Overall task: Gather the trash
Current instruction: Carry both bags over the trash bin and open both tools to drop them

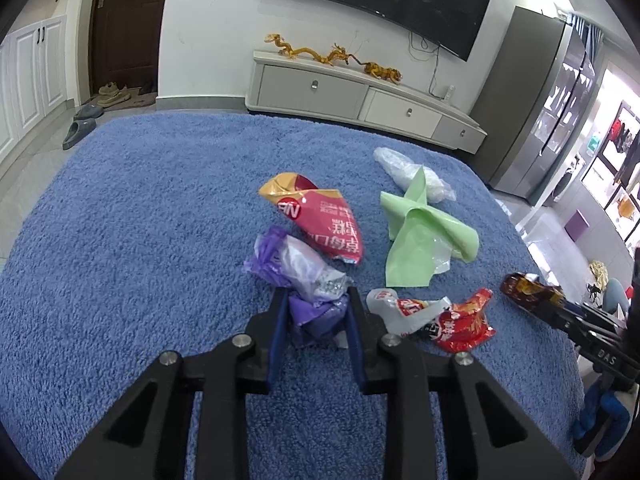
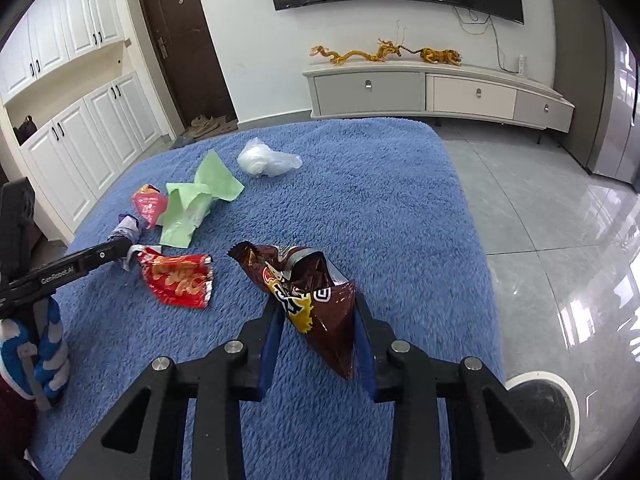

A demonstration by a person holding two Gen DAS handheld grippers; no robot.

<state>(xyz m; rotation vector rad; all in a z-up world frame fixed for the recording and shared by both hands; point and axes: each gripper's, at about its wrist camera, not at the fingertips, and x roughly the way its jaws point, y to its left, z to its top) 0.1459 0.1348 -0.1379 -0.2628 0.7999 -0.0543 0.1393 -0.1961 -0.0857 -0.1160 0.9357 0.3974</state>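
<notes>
Trash lies on a blue fluffy cover [image 1: 132, 208]. My left gripper [image 1: 316, 300] is shut on a crumpled purple and clear plastic bag [image 1: 296, 268]. Beyond it lie a pink and gold snack bag [image 1: 320, 216], a green plastic sheet [image 1: 420, 236], a clear plastic bag [image 1: 408, 172] and a red snack wrapper [image 1: 460, 320]. My right gripper [image 2: 318, 304] is shut on a brown snack bag [image 2: 316, 300] and holds it above the cover; this bag also shows in the left wrist view [image 1: 528, 288]. The red wrapper [image 2: 180, 280] and green sheet [image 2: 196, 200] lie to its left.
A round white-rimmed bin [image 2: 544, 412] stands on the tiled floor at the lower right. A TV cabinet [image 2: 440, 92] lines the far wall. White cupboards [image 2: 80, 140] stand to the left. The left gripper's arm [image 2: 64, 272] reaches in from the left.
</notes>
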